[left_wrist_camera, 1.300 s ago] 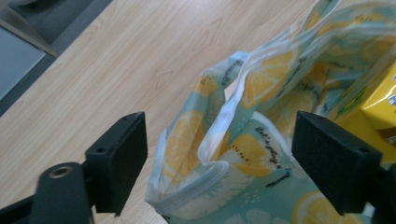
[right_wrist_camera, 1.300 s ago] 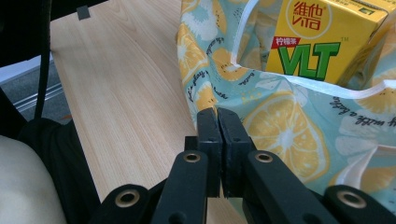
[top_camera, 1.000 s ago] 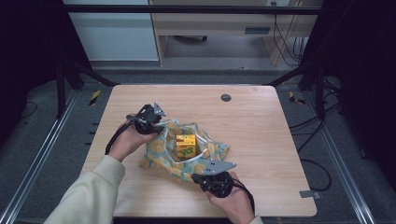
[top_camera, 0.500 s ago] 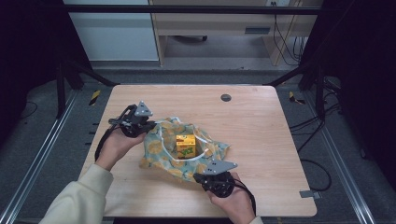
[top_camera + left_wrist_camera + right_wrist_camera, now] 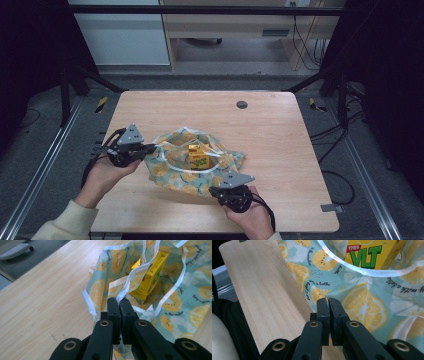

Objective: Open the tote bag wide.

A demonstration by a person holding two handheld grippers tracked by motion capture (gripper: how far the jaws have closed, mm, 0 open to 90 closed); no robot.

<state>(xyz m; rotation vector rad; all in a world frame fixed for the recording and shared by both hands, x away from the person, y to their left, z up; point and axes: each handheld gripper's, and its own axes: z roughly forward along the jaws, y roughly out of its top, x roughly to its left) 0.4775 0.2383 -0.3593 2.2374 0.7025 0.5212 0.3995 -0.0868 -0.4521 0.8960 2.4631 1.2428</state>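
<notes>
The lemon-print bag is lying open at the near middle of the wooden table, with a yellow drink carton standing inside it. The left gripper is sitting at the bag's left edge; its jaws have just been closing and are now pinching the white-trimmed rim of the fabric. The right gripper is resting at the bag's near edge, its jaws pressed together on the fabric there. Each gripper is being held in one hand.
</notes>
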